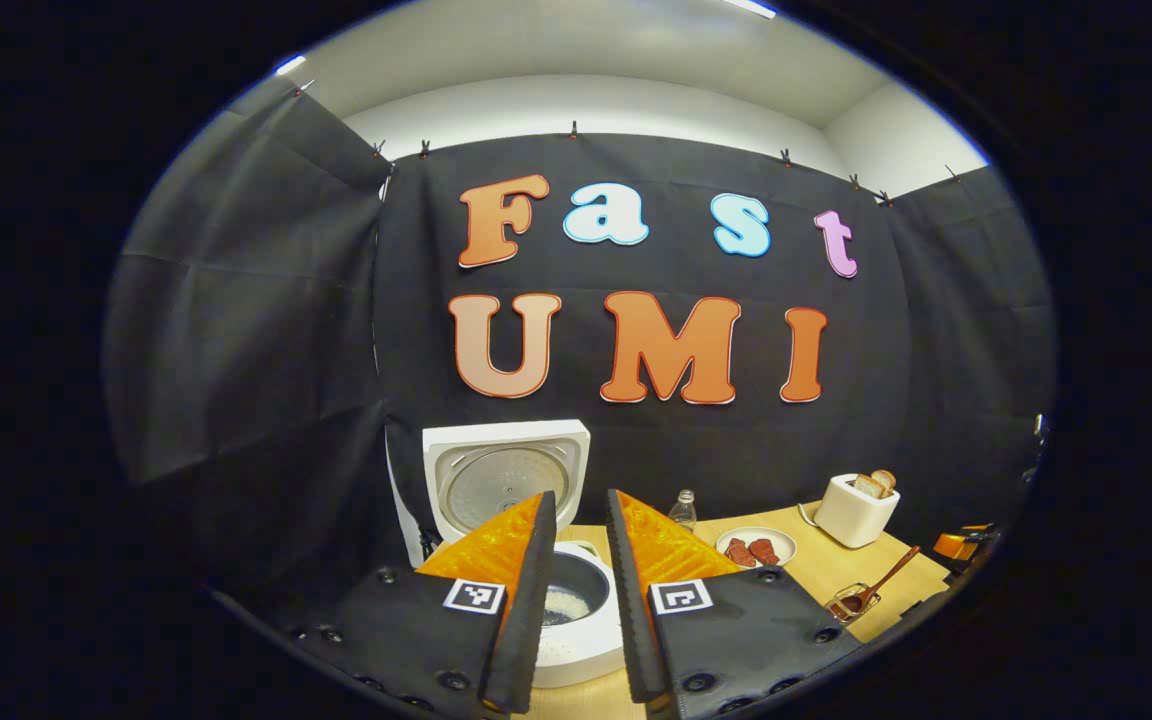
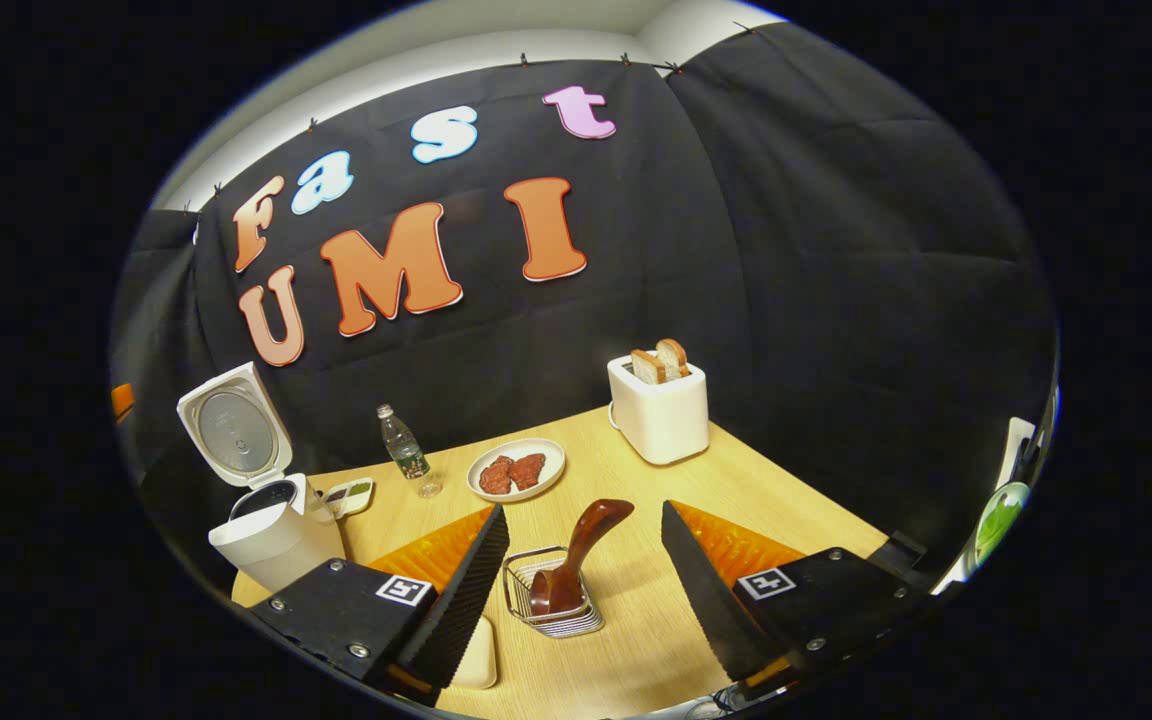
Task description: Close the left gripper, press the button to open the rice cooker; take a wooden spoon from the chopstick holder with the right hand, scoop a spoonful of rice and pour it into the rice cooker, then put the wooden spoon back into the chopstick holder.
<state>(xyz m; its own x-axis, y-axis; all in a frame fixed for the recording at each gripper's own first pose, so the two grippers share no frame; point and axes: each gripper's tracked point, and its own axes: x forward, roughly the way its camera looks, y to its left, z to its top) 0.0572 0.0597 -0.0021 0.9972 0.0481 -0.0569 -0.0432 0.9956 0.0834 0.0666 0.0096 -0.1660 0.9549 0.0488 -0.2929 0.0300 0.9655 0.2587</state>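
The white rice cooker (image 1: 576, 655) stands open right below my left gripper (image 1: 579, 495), with its lid (image 1: 506, 478) raised and pale rice in the pot (image 1: 566, 603). A narrow gap separates that gripper's fingers and nothing is held. In the right gripper view the cooker (image 2: 271, 535) sits at the table's left end. The dark wooden spoon (image 2: 576, 555) stands in the wire chopstick holder (image 2: 551, 600), just beyond my right gripper (image 2: 586, 508). Its fingers are spread wide on either side of the spoon's handle, without touching it. From the left gripper view the spoon (image 1: 881, 585) leans out of its holder (image 1: 848, 603) at the far right.
On the wooden table (image 2: 636, 640) stand a water bottle (image 2: 402, 445), a plate of red meat (image 2: 516, 468) and a white toaster (image 2: 658, 405) with bread slices. A small dish (image 2: 351, 493) lies by the cooker. A pale flat thing (image 2: 479, 652) is half hidden under my right gripper's left finger.
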